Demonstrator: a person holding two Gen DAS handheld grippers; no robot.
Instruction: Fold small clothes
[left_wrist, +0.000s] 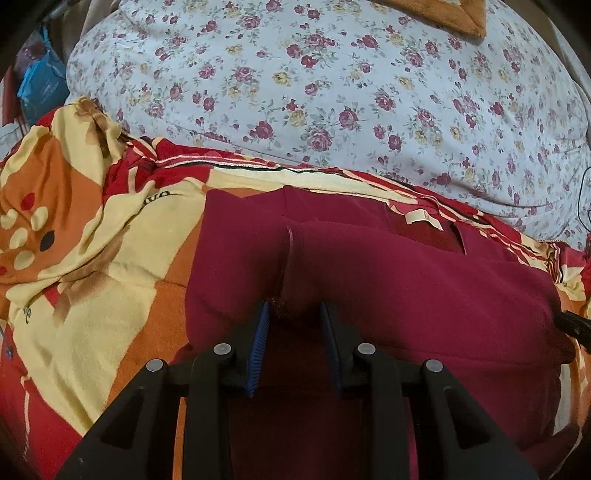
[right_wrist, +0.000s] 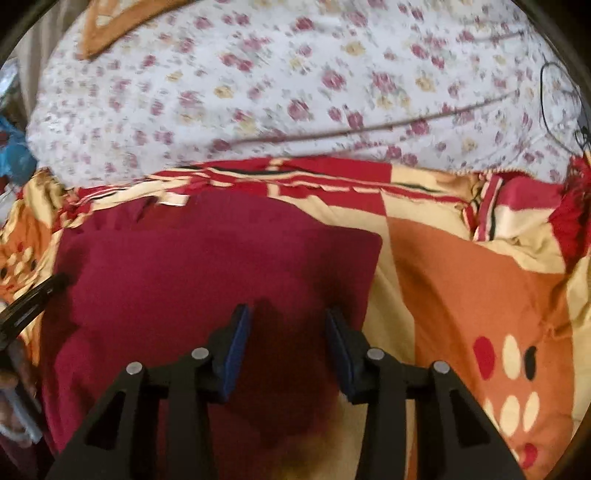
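1. A maroon garment (left_wrist: 388, 280) lies spread on a blanket (left_wrist: 92, 229) patterned in red, orange and cream, right in front of me. Its pale label (left_wrist: 421, 216) shows at the far edge, beside a darker inner patch.
2. My left gripper (left_wrist: 293, 314) points down at the near edge of the garment. A raised ridge of the cloth runs straight into the narrow gap between the blue pads (left_wrist: 258, 343); the fingers look clenched on that pinch of fabric.
3. My right gripper (right_wrist: 288, 317) hangs over the garment's near right part, close to its right edge. The fingers stand apart, released, with cloth below them but none pressed between the pads. This view is blurred.
4. Beyond the blanket lies a white sheet with small rose flowers (left_wrist: 332, 92). An orange-brown cloth (left_wrist: 454, 14) sits at its far edge.
5. A thin dark cord (right_wrist: 554, 110) crosses the sheet on the right.
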